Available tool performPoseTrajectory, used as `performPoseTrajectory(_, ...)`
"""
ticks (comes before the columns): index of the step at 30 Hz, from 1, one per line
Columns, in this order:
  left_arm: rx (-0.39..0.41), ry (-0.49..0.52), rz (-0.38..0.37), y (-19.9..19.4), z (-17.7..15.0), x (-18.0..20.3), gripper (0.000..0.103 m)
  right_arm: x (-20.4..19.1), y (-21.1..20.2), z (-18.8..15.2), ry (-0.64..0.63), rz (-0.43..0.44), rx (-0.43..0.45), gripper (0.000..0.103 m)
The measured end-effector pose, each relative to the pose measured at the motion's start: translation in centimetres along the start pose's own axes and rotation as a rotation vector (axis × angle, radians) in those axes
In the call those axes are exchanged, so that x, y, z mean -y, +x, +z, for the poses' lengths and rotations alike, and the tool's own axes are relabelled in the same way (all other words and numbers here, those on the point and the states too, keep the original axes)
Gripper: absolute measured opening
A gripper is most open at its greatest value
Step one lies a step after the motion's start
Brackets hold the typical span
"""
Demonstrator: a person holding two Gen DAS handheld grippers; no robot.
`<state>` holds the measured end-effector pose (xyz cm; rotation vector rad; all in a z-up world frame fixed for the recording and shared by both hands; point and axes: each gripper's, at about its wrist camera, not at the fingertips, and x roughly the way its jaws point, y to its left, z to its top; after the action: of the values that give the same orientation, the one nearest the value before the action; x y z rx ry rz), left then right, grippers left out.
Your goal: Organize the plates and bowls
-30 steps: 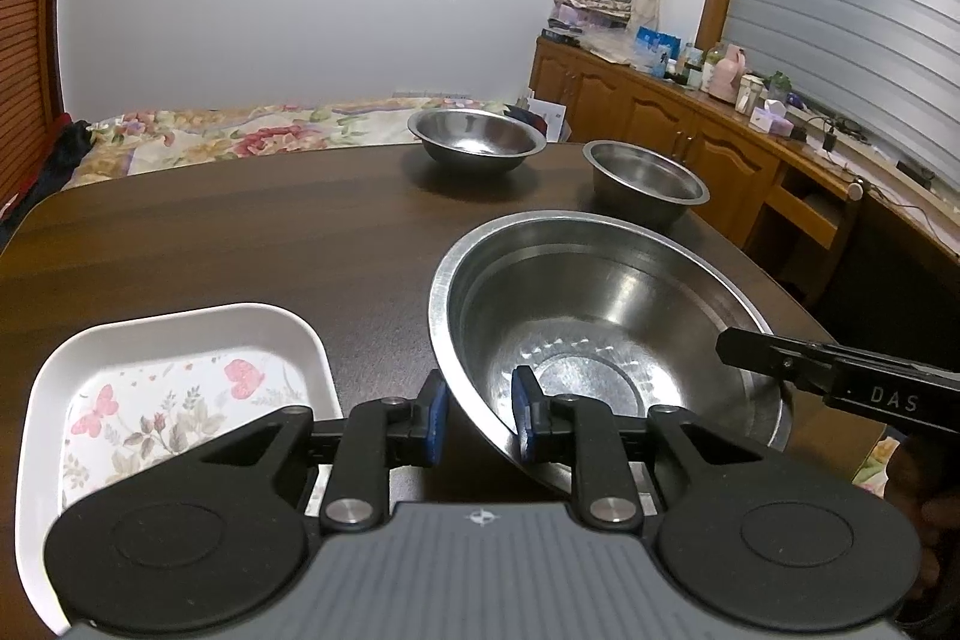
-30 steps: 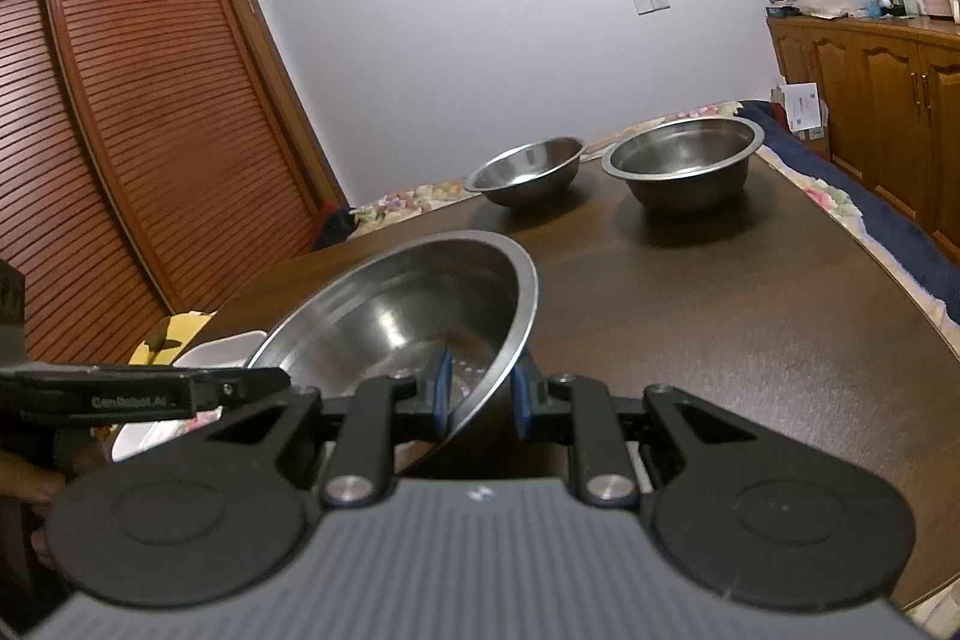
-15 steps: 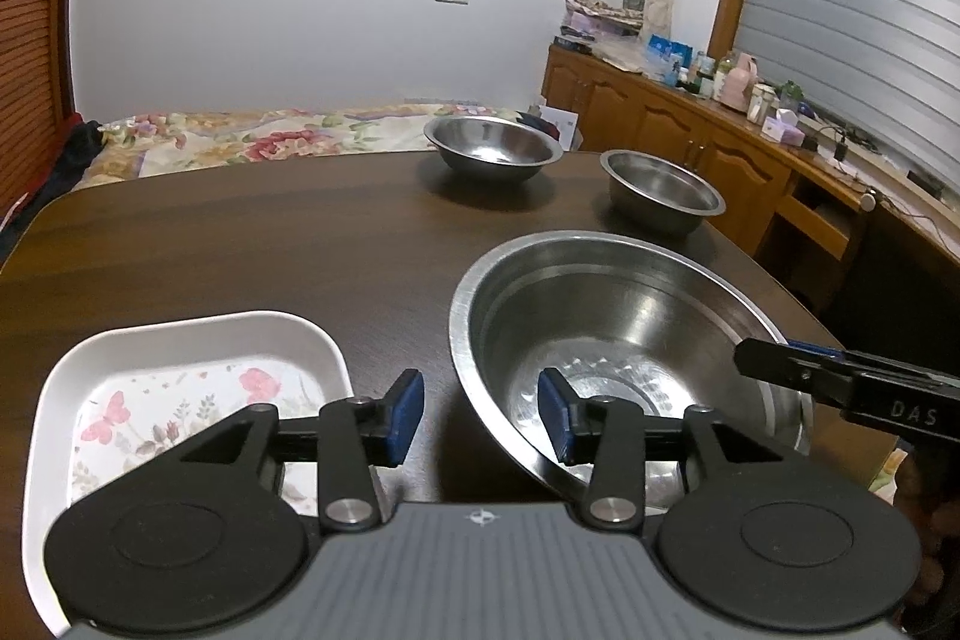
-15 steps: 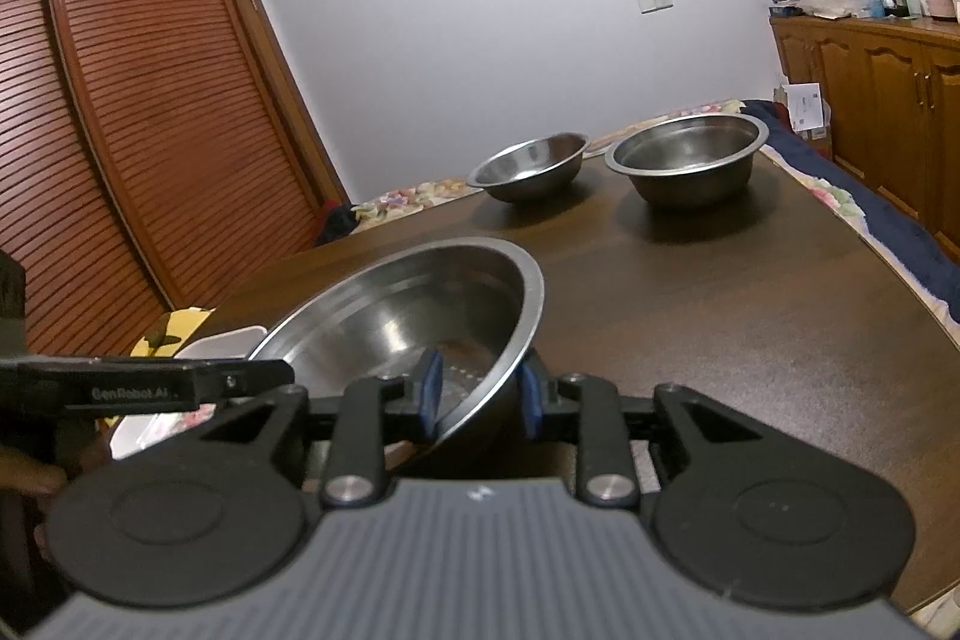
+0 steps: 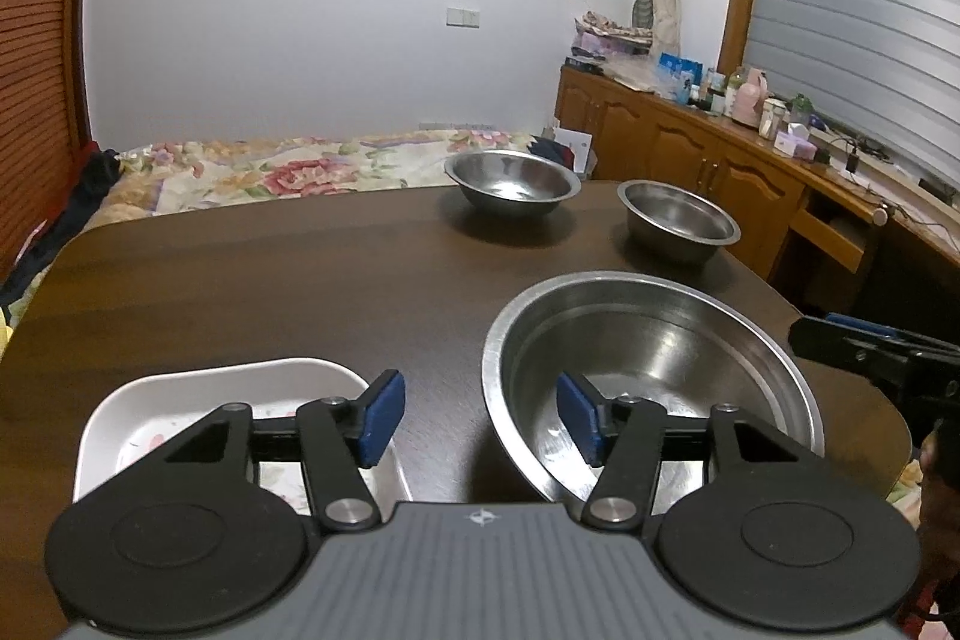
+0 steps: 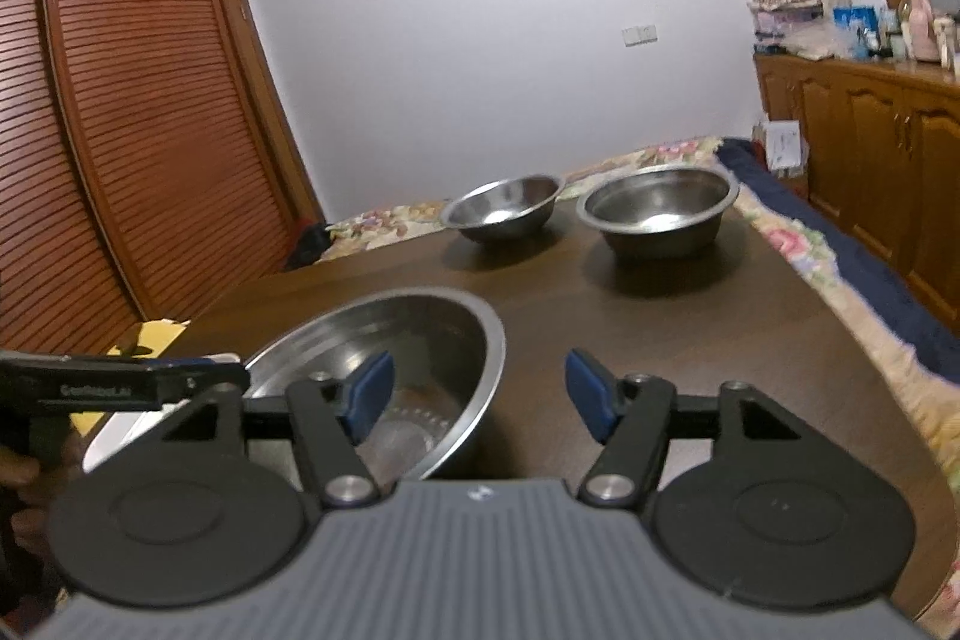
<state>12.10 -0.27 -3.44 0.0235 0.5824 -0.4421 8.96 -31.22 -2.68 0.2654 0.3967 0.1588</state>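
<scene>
The large steel bowl (image 5: 648,370) sits on the dark wooden table (image 5: 270,292), near its right edge. Your left gripper (image 5: 480,415) straddles the bowl's near-left rim, jaws opening, blue pads clear of the metal. Your right gripper (image 6: 480,394) straddles its right rim, jaws likewise opening, pads not pressing. To the bowl's left lies the white floral plate (image 5: 180,400). At the far end stand two smaller steel bowls (image 5: 513,181), side by side and apart.
</scene>
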Motion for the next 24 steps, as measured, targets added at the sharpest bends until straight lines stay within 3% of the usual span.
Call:
performPoseTrajectory(2, 0.009, 0.006, 0.008, -0.2, 0.1, -0.1, 0.067, 0.0, -0.2, 0.3, -0.001, -0.006, 0.013, 0.084)
performPoseTrajectory(5, 0.02, 0.009, 0.012, -0.5, 0.4, -0.3, 0.071, 0.1, -0.3, 0.6, -0.015, -0.017, 0.027, 0.091)
performPoseTrajectory(10, 0.044, 0.02, 0.026, -1.1, 1.0, -0.5, 0.086, 0.4, -0.5, 1.4, -0.032, -0.035, 0.045, 0.103)
performPoseTrajectory(17, 0.069, 0.068, 0.03, -0.9, 2.7, 0.0, 0.086, 0.7, -0.6, 2.4, -0.087, -0.096, 0.07, 0.103)
performPoseTrajectory(24, 0.092, 0.098, 0.019, -0.3, 5.1, 0.8, 0.086, 2.4, -0.2, 4.6, -0.114, -0.097, 0.07, 0.103)
